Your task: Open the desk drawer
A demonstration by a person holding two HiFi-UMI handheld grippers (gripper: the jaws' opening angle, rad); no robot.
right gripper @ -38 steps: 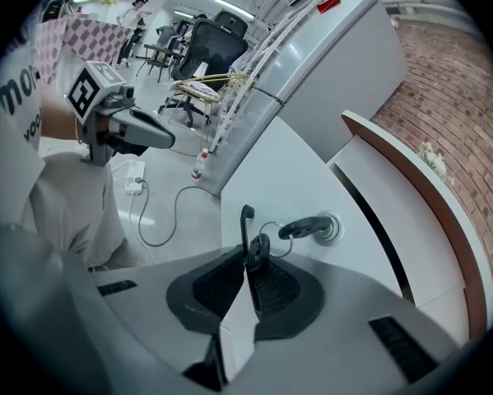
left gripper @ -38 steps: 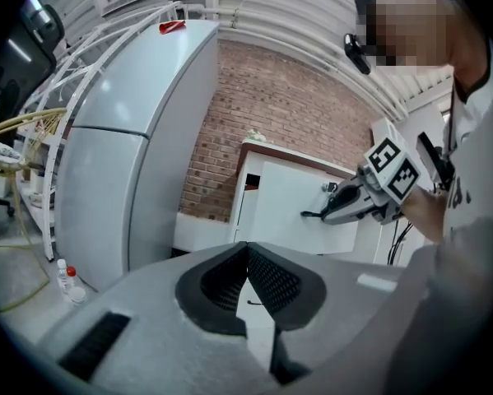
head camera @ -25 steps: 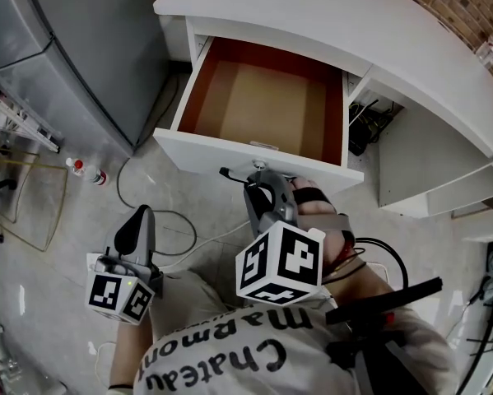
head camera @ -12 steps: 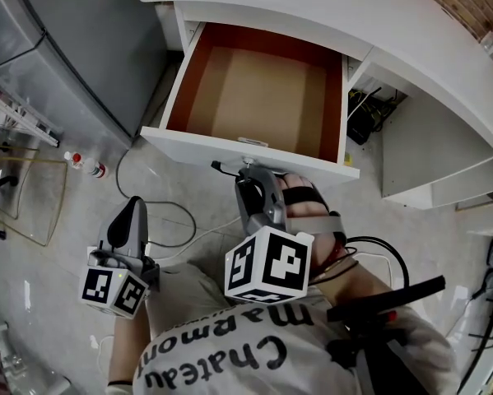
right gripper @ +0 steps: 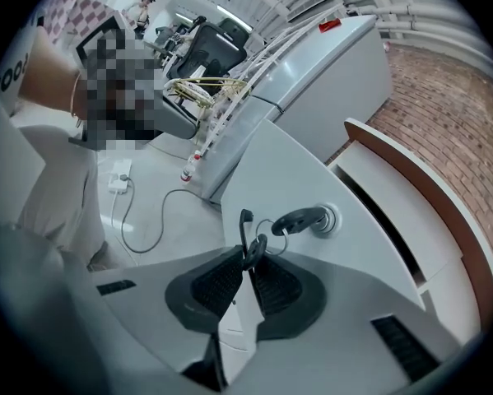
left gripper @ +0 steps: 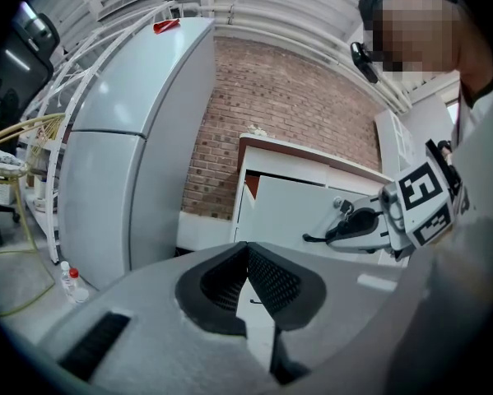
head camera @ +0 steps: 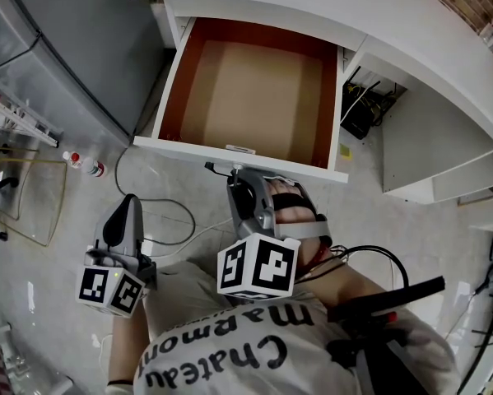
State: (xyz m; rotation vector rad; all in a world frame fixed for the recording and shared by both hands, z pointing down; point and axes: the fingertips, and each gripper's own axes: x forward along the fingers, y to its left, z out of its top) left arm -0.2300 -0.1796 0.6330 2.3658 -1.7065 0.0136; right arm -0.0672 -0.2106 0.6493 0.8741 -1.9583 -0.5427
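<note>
The white desk drawer (head camera: 230, 153) stands pulled out, its brown inside (head camera: 250, 81) bare. A dark key (right gripper: 309, 219) sits in the lock on the drawer front (right gripper: 287, 171), and a ring links it to a second hanging key (right gripper: 247, 230). My right gripper (right gripper: 248, 260) is shut on that hanging key, right at the drawer front (head camera: 232, 171). My left gripper (left gripper: 247, 250) is shut with nothing in it. It hovers low at the left (head camera: 128, 208), apart from the drawer. The right gripper (left gripper: 357, 225) also shows in the left gripper view.
A grey fridge (head camera: 81, 48) stands left of the desk (head camera: 353, 23). A small bottle (head camera: 88, 166) and a looping cable (head camera: 160, 220) lie on the floor. Open shelves (head camera: 444, 163) and a cable-filled nook (head camera: 363, 109) are to the right of the drawer.
The drawer has slid further out of the desk, and my right gripper has come back with it, still holding the hanging key. The left gripper has stayed put.
</note>
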